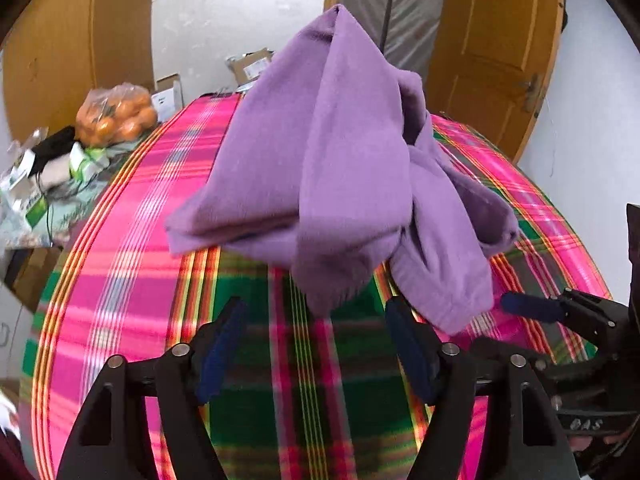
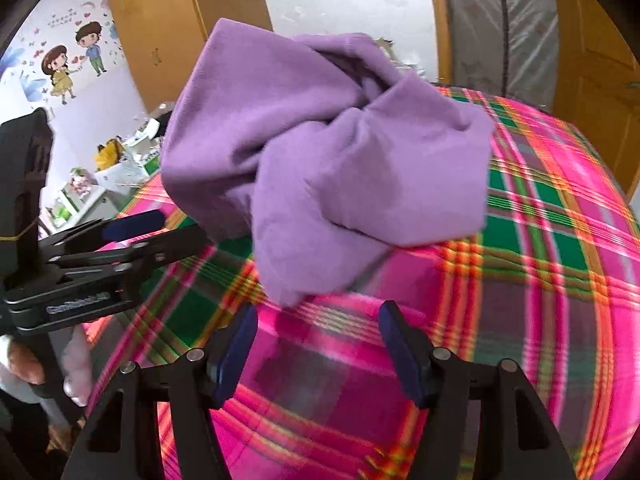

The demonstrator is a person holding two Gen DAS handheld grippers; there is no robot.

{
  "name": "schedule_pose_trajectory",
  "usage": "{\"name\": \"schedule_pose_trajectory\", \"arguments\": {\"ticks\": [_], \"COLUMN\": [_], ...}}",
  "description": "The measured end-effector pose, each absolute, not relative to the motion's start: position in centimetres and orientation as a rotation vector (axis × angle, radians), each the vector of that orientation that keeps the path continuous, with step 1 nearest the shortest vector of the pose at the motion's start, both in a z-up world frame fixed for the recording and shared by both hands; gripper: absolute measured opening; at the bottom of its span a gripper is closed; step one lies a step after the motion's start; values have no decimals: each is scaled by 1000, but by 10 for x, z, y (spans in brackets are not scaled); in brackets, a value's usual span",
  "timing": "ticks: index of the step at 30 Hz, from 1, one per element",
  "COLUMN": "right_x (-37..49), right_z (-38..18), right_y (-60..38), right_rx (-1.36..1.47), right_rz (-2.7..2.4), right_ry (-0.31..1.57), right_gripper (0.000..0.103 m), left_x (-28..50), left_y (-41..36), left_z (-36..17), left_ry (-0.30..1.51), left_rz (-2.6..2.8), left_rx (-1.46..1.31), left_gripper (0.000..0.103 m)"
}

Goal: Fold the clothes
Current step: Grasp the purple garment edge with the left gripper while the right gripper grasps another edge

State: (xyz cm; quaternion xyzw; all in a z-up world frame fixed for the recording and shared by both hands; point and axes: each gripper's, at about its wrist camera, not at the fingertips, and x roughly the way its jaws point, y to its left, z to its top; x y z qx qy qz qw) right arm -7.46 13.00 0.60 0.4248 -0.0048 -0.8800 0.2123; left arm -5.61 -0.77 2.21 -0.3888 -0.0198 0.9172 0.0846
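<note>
purple garment [image 1: 320, 168] bunched in a heap at frame centre on plaid surface [image 1: 120, 280], unfolded | left gripper [image 1: 316, 356] wide open, empty | right gripper [image 2: 316, 356] wide open, empty, likely poised to grasp an edge

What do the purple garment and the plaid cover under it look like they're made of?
Purple garment: probably soft fleece or brushed knit, going by its matte, fuzzy surface and thick rounded folds. Plaid cover: likely a woven blanket with a flat, matte check pattern.
</note>
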Motion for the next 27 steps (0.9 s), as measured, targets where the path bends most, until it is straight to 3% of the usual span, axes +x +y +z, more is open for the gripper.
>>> {"name": "schedule_pose_trajectory", "arguments": {"ticks": [7, 10, 13, 15, 18, 27], "right_x": [-88, -94, -100, -103, -102, -56], "right_z": [1, 0, 1, 1, 3, 53], "right_y": [123, 125, 126, 128, 133, 159], "right_rx": [1191, 1201, 1219, 1224, 1201, 975], "right_rz": [-2421, -2423, -2423, -2415, -2409, -2441], "right_ry": [-57, -97, -128, -155, -203, -233], "right_gripper": [62, 56, 43, 16, 13, 10], "left_x": [-75, -83, -88, -90, -90, -62], "left_y": [-11, -11, -11, -9, -9, -38], "left_z": [22, 20, 19, 19, 21, 48], "left_ry": [-93, -100, -122, -129, -136, -295], "left_rz": [2730, 2713, 2697, 2683, 2684, 2734], "left_rx": [-1149, -1155, -1153, -1148, -1128, -1020], "left_gripper": [66, 48, 33, 18, 8, 3]}}
